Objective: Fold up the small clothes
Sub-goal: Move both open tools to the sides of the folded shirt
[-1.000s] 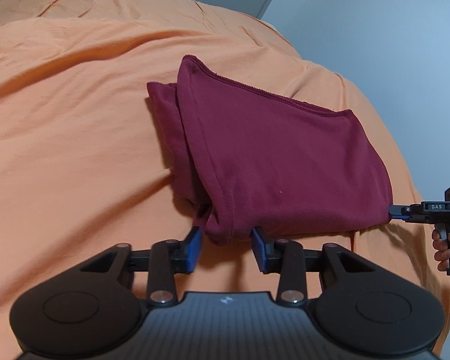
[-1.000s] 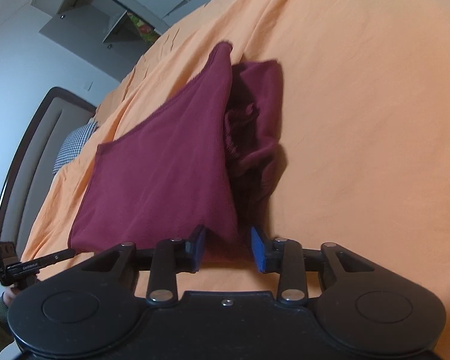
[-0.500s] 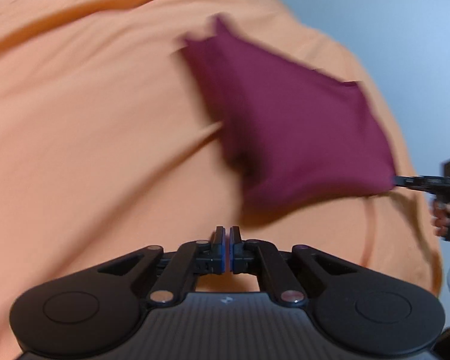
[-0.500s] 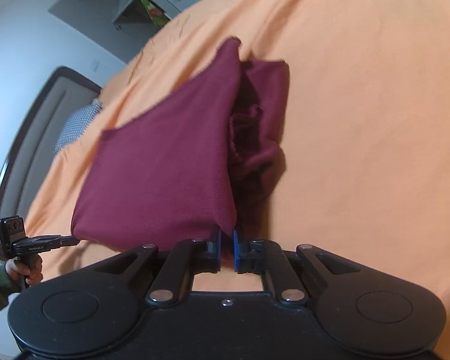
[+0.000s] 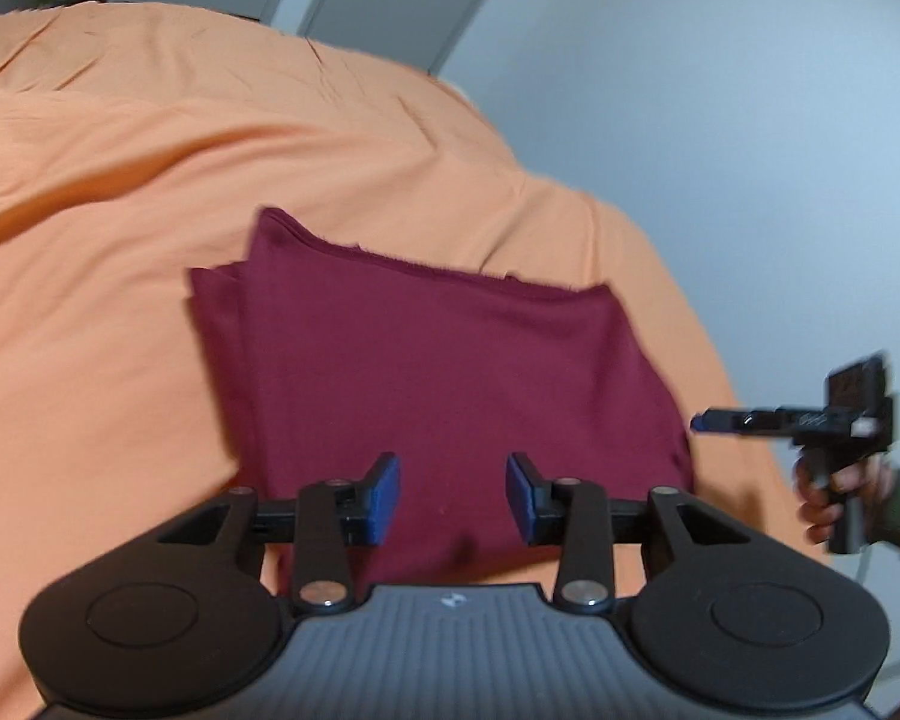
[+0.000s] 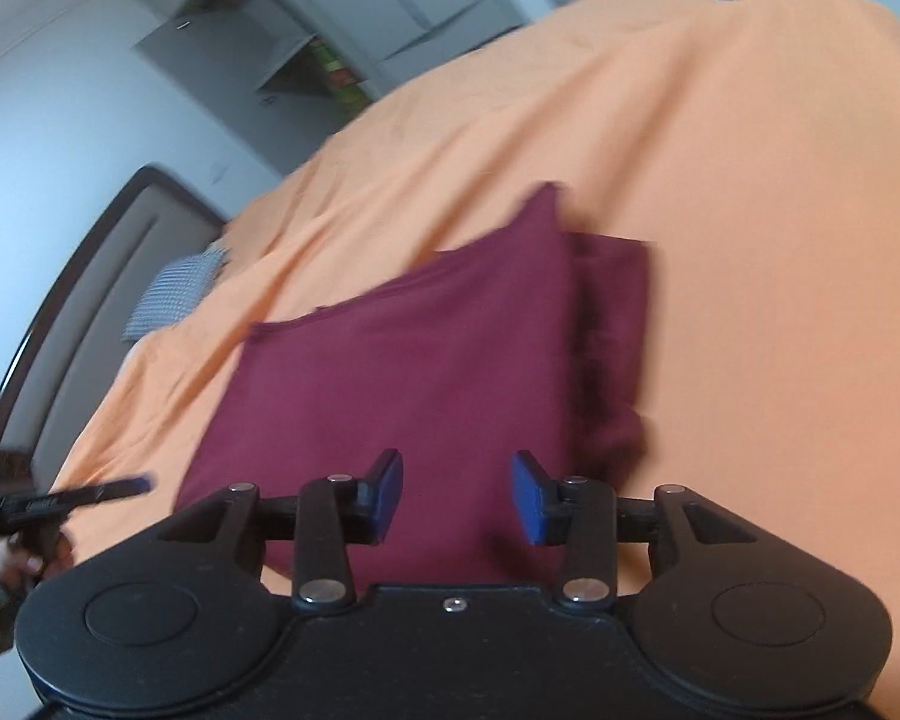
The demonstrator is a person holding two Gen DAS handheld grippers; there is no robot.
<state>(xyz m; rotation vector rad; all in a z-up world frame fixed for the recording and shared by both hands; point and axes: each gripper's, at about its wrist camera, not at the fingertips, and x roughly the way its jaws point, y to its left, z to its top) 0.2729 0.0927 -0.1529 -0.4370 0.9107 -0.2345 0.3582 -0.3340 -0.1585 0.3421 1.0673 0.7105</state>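
A folded maroon garment [image 5: 438, 372] lies flat on the orange bedspread [image 5: 120, 192]; it also shows in the right wrist view [image 6: 414, 384]. My left gripper [image 5: 453, 498] is open and empty, held above the garment's near edge. My right gripper [image 6: 456, 495] is open and empty, held above the opposite near edge. The right gripper also shows in the left wrist view [image 5: 705, 421], just off the garment's right corner. The left gripper shows in the right wrist view [image 6: 135, 484], off the garment's left corner.
The bed's right edge [image 5: 708, 324] drops off toward a pale wall. A dark headboard [image 6: 78, 300] and a checked pillow [image 6: 174, 294] lie at the left of the right wrist view. Grey cabinets [image 6: 258, 54] stand beyond the bed.
Both grippers shut about half a second ago and have opened again. Both have drawn back and up from the garment, which now lies flatter on the bed.
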